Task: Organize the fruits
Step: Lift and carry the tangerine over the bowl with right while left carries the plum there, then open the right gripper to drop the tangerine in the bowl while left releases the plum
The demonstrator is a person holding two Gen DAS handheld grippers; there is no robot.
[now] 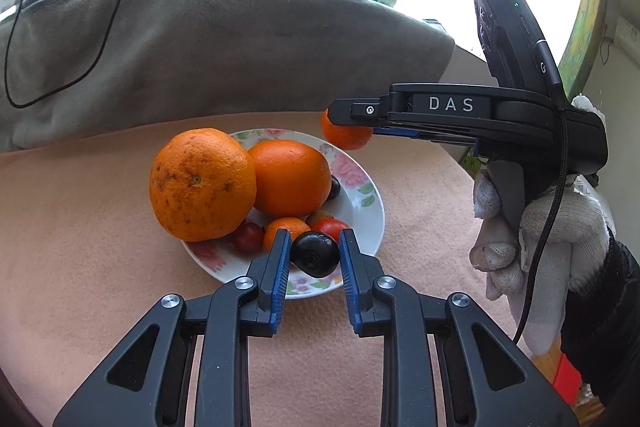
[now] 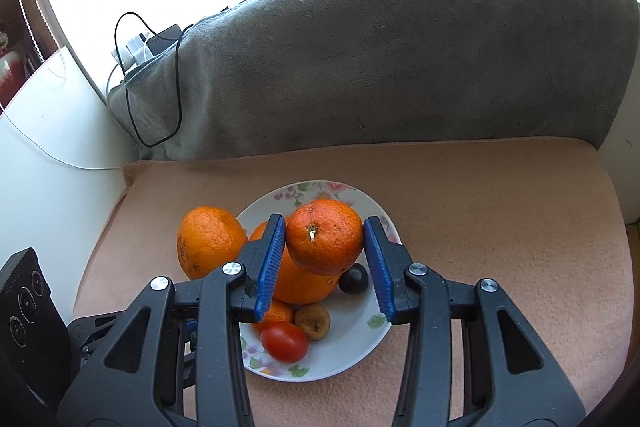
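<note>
The grey blanket (image 2: 400,59) is draping over something bulky right behind the plate (image 2: 352,343), and the peach cloth (image 2: 500,227) is lying under the plate, spreading out on every side of it. The plate itself is white with a flower pattern round the rim, and it's carrying most of the fruit.

On the plate, the big speckled orange (image 1: 202,185) is sitting at its left edge, half hanging over the rim, and a smooth orange (image 1: 290,177) is leaning against it toward the plate's middle. Lower down, near the plate's front rim, a tiny orange (image 1: 286,227), a red tomato (image 2: 285,341), a dark red one (image 1: 248,237) and a small brownish fruit (image 2: 313,321) are crowding together. Another dark fruit (image 2: 354,278) is resting toward the right side of the plate.

The right gripper (image 2: 325,237), held in a white-gloved hand (image 1: 544,239), is squeezing a mandarin (image 2: 325,237) between its blue pads and holding it up above the plate. The left gripper (image 1: 315,253) is pinching a small dark plum (image 1: 315,253), narrow grip, right over the plate's front rim.
</note>
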